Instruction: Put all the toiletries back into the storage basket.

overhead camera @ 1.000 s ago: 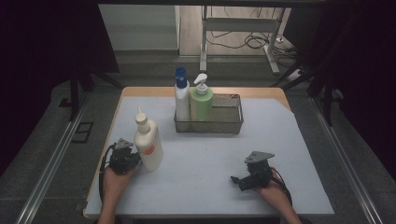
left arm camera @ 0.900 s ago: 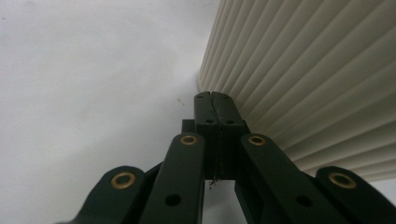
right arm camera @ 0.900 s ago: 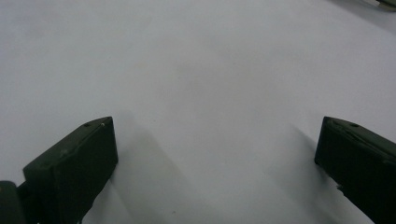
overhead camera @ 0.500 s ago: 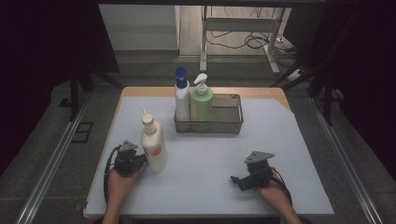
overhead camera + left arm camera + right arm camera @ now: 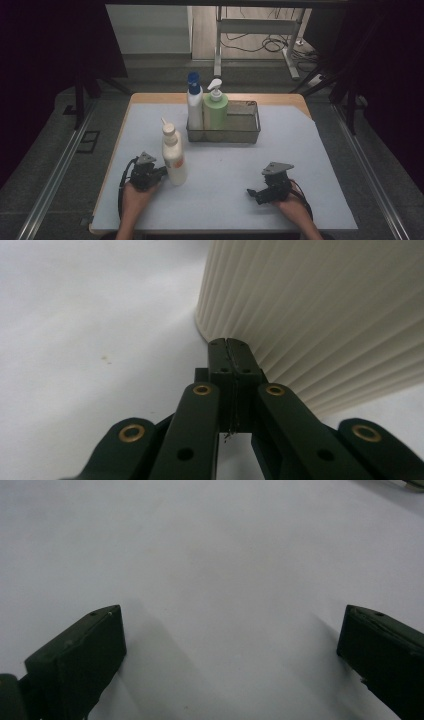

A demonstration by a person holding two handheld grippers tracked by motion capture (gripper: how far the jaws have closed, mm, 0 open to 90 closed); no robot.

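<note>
Left gripper view: fingers [image 5: 230, 343] closed together, touching white bottle [image 5: 320, 305]; right fingers [image 5: 230, 645] wide.

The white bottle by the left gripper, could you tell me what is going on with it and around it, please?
A person works at a table with a gripper in each hand. The left gripper, jaws shut with nothing between them, has its tips against the base of the upright white bottle. The right gripper rests open on the table surface, apart from everything. Behind, a wire basket holds a blue-capped bottle and a green pump bottle.
</note>
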